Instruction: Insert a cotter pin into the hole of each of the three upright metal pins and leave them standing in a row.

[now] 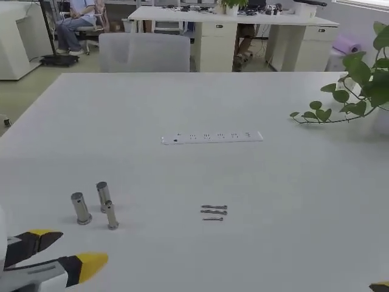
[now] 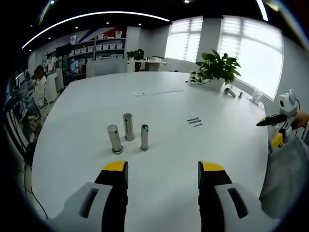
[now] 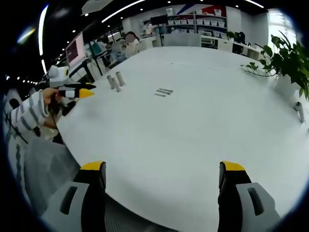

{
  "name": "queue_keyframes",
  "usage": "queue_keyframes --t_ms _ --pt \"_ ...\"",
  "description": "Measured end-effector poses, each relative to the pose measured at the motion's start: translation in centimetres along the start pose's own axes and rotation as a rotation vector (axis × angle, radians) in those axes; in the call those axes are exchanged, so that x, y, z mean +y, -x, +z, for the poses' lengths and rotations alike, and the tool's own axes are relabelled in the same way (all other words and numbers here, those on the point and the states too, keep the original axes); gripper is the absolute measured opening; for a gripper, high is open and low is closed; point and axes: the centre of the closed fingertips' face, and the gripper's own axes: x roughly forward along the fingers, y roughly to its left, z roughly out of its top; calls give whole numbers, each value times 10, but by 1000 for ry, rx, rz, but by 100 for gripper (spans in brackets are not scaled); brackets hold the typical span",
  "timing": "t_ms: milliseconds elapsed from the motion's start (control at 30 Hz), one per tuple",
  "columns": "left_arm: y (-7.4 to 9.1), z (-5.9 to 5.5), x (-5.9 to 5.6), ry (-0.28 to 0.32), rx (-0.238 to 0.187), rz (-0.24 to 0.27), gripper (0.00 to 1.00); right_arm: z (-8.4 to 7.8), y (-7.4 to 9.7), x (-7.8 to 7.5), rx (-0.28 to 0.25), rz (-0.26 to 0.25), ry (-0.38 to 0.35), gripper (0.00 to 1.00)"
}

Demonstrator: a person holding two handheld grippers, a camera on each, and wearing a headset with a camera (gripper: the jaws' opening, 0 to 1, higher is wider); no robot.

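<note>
Three upright metal pins (image 1: 97, 205) stand in a loose cluster at the table's front left, also seen in the left gripper view (image 2: 128, 131) and far off in the right gripper view (image 3: 115, 80). Three small cotter pins (image 1: 214, 212) lie side by side near the table's middle (image 2: 194, 121) (image 3: 163, 91). My left gripper (image 1: 58, 252) (image 2: 163, 175) hovers open just in front of the metal pins, holding nothing. My right gripper (image 3: 163, 173) is open and wide apart over the table's near edge, far from the pins; its yellow tip (image 1: 382, 286) peeks in at the bottom right.
A white power strip (image 1: 212, 138) lies across the table's centre. A potted trailing plant (image 1: 358, 91) overhangs the far right edge. A grey chair (image 1: 144, 52) stands behind the table. A person sits at the back left (image 1: 76, 21).
</note>
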Motion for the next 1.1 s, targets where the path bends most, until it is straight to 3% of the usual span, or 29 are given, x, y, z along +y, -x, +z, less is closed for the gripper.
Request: queue_keyframes --t_ms 133,267,533,900,1000,1100 --pt "-7 5 1 -7 -1 -1 55 -3 -3 1 8 6 -5 98" --pt "-13 13 7 36 -38 16 51 -5 -5 3 12 11 -8 98" --pt "-26 16 7 27 -27 15 46 -7 -8 5 23 20 -12 98" --pt "-47 22 21 66 -38 81 33 -7 -8 4 25 18 -14 98" --pt "-51 20 23 59 -28 99 31 -7 -8 3 27 16 -16 98" --pt "-55 17 27 20 -4 158 28 -7 -8 1 29 11 -20 98"
